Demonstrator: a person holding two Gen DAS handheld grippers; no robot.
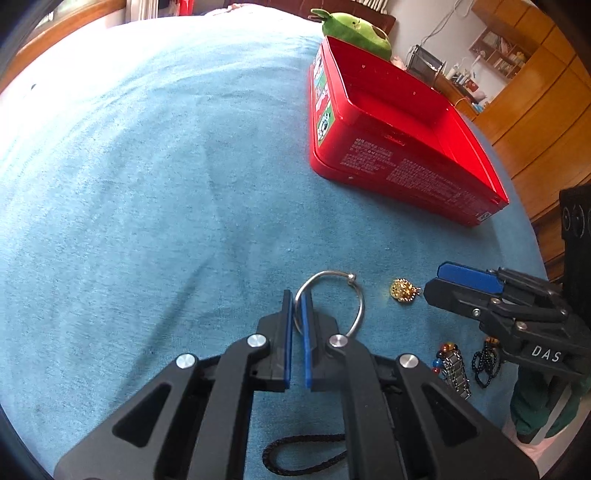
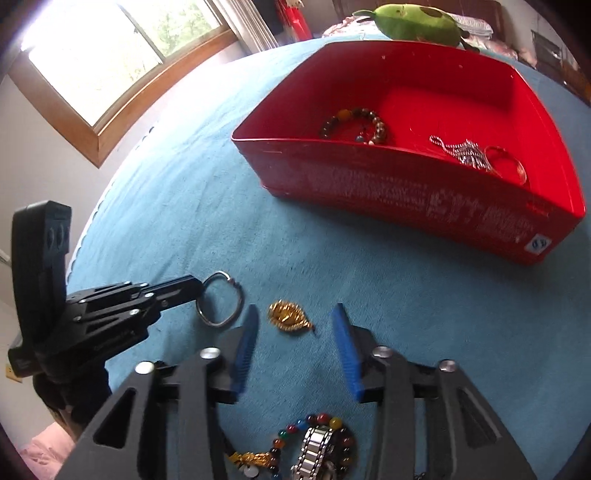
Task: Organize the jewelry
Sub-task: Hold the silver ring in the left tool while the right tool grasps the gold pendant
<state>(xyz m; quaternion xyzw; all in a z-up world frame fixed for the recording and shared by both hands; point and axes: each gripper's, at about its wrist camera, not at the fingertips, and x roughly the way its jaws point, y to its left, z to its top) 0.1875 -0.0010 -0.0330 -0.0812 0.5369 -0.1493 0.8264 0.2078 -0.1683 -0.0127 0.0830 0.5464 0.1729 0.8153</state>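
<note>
My left gripper point(image 1: 297, 304) is shut on the near side of a silver bangle point(image 1: 356, 291) that lies on the blue cloth; it also shows in the right wrist view point(image 2: 236, 291). My right gripper point(image 2: 293, 325) is open with its jaws either side of a gold ornament point(image 2: 290, 317), just above the cloth. The ornament shows in the left wrist view point(image 1: 404, 290) with the right gripper point(image 1: 434, 280) beside it. A red box point(image 2: 406, 192) holds a bead bracelet point(image 2: 354, 123), a silver chain point(image 2: 463, 151) and a gold ring point(image 2: 511, 166).
More jewelry lies near me: a coloured bead bracelet point(image 2: 325, 424), a steel link band point(image 2: 314, 454), and black beads point(image 1: 485, 363). A black cord point(image 1: 299, 452) lies under the left gripper. A green plush toy point(image 2: 417, 20) sits behind the red box point(image 1: 399, 125).
</note>
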